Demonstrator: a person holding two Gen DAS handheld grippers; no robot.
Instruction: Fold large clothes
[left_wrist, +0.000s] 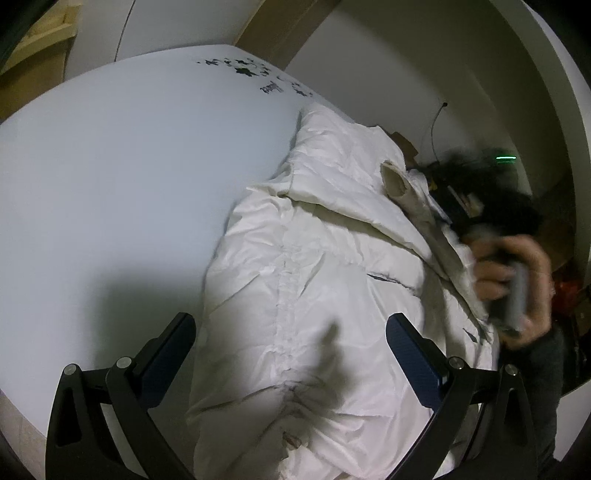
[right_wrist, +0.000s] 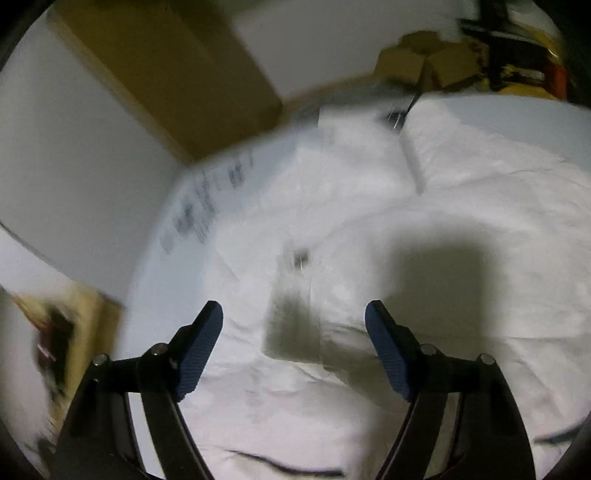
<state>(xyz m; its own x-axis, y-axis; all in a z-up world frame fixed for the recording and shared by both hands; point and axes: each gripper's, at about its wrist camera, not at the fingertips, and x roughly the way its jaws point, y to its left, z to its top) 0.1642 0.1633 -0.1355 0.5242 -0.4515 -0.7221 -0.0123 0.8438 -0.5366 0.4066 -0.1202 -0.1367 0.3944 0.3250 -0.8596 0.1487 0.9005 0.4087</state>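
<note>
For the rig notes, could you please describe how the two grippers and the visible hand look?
Both the left gripper and right gripper have black linkage arms with silver pivot bolts and dark blue textured pads. The bare hand, blurred, wraps a grey handle above a dark sleeve.

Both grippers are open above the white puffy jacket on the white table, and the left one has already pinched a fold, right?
Not quite. The left wrist view shows the left gripper open above the white jacket, holding nothing. The rest stands.
</note>
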